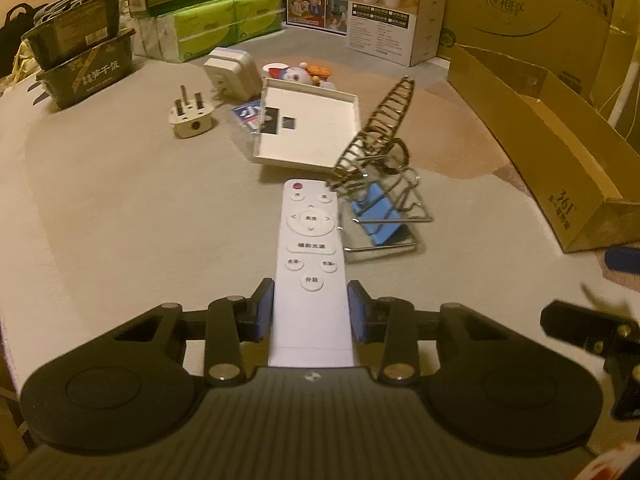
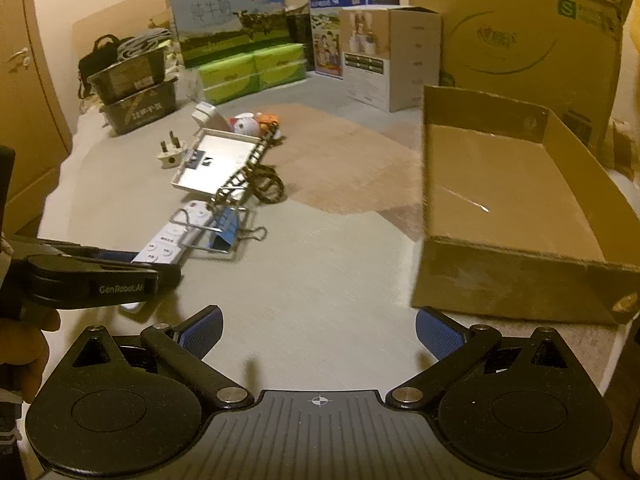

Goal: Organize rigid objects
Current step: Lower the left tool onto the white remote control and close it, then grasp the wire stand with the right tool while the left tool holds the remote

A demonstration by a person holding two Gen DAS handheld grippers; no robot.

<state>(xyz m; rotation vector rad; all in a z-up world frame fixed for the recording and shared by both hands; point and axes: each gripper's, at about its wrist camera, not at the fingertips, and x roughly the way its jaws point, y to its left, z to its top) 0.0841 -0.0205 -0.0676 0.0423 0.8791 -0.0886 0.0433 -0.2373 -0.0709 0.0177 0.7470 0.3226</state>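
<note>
A white remote (image 1: 310, 248) lies lengthwise on the grey cloth surface, its red button at the far end. My left gripper (image 1: 311, 312) is shut on its near half, one blue pad against each long side. In the right wrist view the same remote (image 2: 160, 246) shows at the left, partly behind a wire stand. My right gripper (image 2: 319, 332) hangs open above bare cloth with nothing between its fingers. An open cardboard box (image 2: 500, 276) stands just right of it.
Right of the remote are a blue binder clip (image 1: 376, 216) in a wire stand and a tilted coiled wire rack (image 1: 384, 128). Beyond lie a white tray (image 1: 344, 100), a plug (image 1: 190, 118), an adapter (image 1: 230, 68) and a plush toy (image 1: 298, 74). Cartons line the back.
</note>
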